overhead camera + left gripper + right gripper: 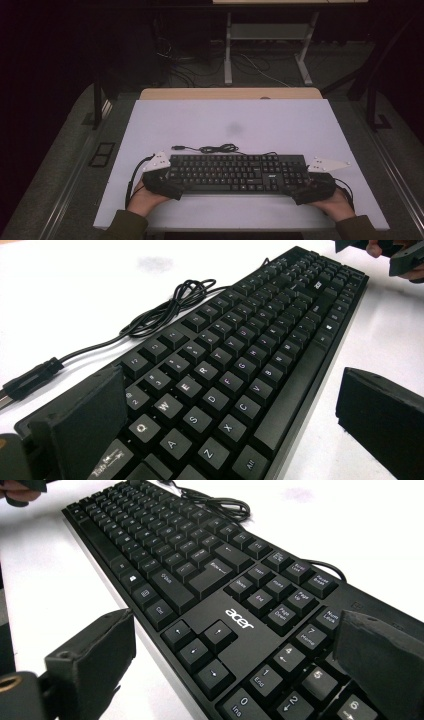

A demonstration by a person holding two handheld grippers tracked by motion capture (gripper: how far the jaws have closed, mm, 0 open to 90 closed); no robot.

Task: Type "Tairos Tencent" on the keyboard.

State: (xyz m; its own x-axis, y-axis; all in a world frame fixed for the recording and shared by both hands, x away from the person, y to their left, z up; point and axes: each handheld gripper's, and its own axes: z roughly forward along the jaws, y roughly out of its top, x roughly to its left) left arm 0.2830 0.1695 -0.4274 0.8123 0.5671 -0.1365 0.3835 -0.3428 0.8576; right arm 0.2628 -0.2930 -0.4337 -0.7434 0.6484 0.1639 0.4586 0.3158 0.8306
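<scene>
Both grippers, L (172, 186) & R (292, 190), wide apart, straddling keyboard (235, 172) ends. Acer logo (239, 618) legible between R jaws. Coiled cable (170, 305) beyond L.

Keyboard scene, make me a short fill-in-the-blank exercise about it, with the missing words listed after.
1. The brand printed on the keyboard above its arrow keys is ____.
2. The left tongs straddle the keyboard's end with both jaws ____.
3. The keyboard's loose cable lies coiled on the table on the side ____ from the person.
4. The right tongs sit over the keyboard's ____ pad end.

Missing words: acer; open; away; number
</scene>
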